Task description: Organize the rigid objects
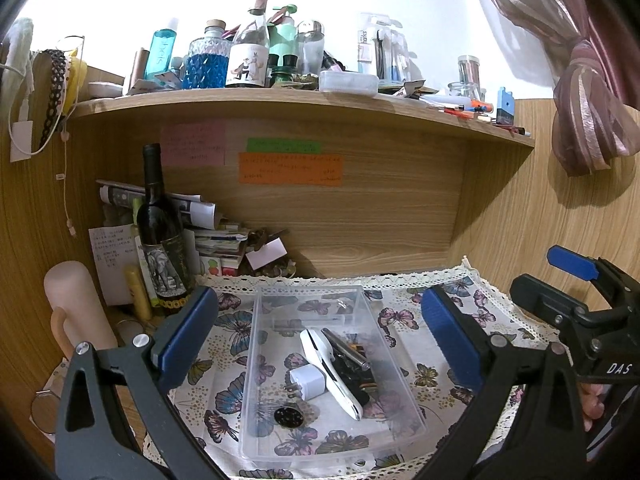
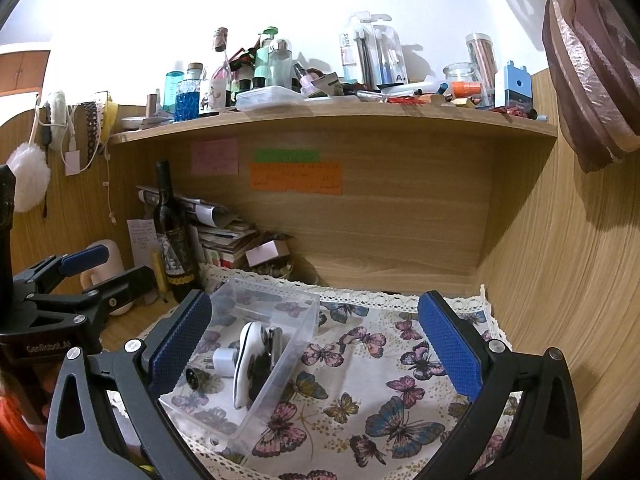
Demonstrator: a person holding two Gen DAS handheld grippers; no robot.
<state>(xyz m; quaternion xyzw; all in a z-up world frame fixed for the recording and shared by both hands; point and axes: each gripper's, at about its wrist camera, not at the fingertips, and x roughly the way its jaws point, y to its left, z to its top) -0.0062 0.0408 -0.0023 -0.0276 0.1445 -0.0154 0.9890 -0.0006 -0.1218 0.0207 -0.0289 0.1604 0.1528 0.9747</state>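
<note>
A clear plastic box (image 1: 256, 364) sits on the butterfly cloth (image 1: 424, 364). In it lie a white plug adapter (image 1: 307, 381), a long white device (image 1: 330, 372), a dark metal pen-like item (image 1: 346, 349), dark tangled bits and a round black badge (image 1: 288, 416). My left gripper (image 1: 320, 336) is open above the box, with nothing between its pads. My right gripper (image 2: 316, 344) is open and empty, to the right of the box (image 2: 256, 412); the adapter (image 2: 224, 362) and white device (image 2: 245, 364) show inside. The right gripper also shows in the left wrist view (image 1: 560, 280).
A wine bottle (image 1: 160, 236), a pink cup (image 1: 76, 304) and stacked papers (image 1: 216, 236) stand at the back left. A wooden shelf (image 1: 304, 100) overhead is crowded with bottles and jars. Wooden wall panels close in the back and right; a curtain (image 1: 592, 112) hangs at upper right.
</note>
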